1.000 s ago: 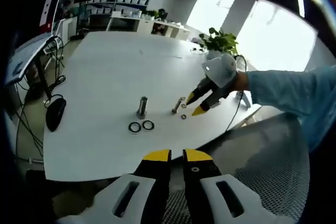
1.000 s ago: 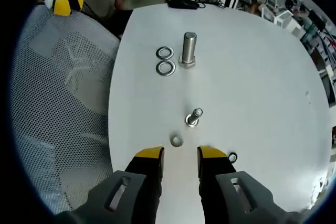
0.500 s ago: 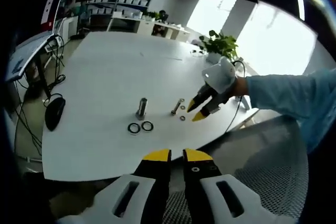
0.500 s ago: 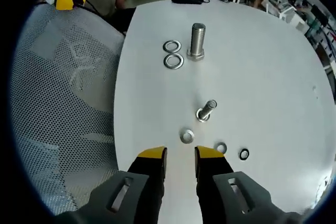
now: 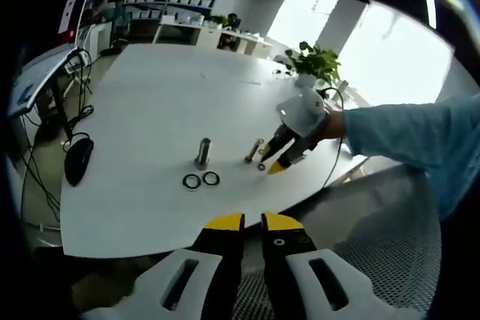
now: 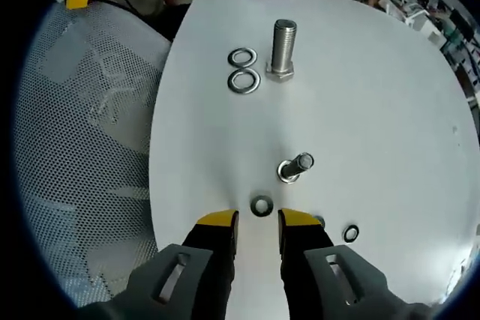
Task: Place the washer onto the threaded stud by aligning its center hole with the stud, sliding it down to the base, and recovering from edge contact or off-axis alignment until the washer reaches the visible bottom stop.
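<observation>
White tabletop [image 6: 390, 133] carries all the hardware, with a grey mesh chair back [image 6: 82, 148] pushed up against its edge. On it the big bolt [image 6: 282, 49] stands upright on its head, and two large washers [image 6: 242, 70] lie flat just beside it, touching each other. Nearer the right gripper [image 6: 256, 227], the small threaded stud [image 6: 295, 168] stands on its base, leaning a little, with nothing threaded on it. A small washer [image 6: 261, 205] lies flat on the table between the stud and the yellow tips, just ahead of the slightly parted jaws, which grasp nothing. Another small washer [image 6: 350, 233] lies off to the side.

From the left gripper view, the left gripper [image 5: 253, 222] hangs off the table edge, jaws almost together and empty, while the right gripper [image 5: 276, 161] points down beside the stud [image 5: 252, 151].
</observation>
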